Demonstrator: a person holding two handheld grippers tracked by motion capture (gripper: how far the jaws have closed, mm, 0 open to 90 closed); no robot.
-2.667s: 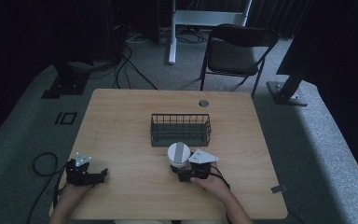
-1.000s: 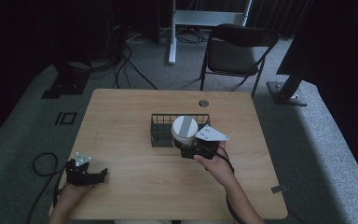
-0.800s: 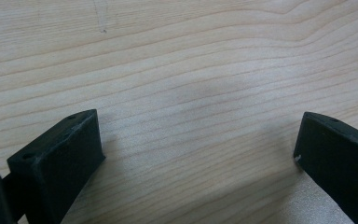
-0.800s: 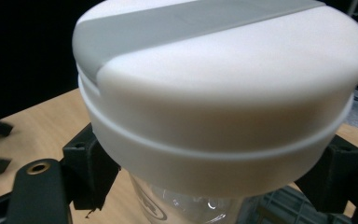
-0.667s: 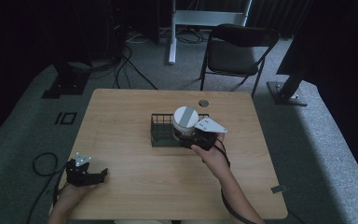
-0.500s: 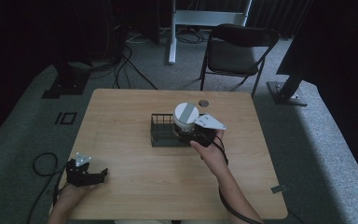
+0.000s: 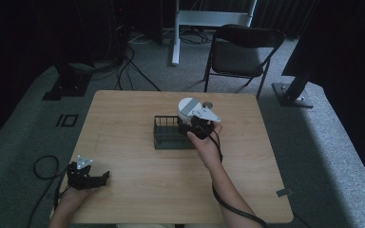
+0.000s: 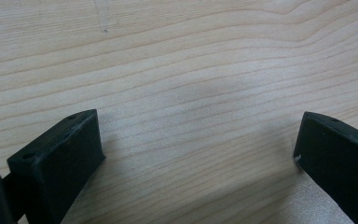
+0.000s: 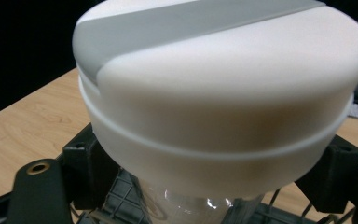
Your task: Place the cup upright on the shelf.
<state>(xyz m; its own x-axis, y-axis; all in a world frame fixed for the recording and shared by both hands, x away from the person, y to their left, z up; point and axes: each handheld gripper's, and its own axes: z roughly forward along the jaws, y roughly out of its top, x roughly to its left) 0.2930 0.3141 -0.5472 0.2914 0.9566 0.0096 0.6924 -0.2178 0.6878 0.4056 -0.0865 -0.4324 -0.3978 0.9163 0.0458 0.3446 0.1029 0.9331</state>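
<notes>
Jar (image 7: 188,107) with a white lid, clamped in the right gripper (image 7: 194,125) over the wire basket (image 7: 164,139).
Left gripper (image 7: 86,176) rests near the table's (image 7: 138,185) front-left corner, jaws wide apart, holding nothing.

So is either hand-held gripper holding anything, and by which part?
The right hand-held gripper holds a white-lidded clear jar, clamped by its clear body just below the lid. The left hand-held gripper is open, holding nothing.
</notes>
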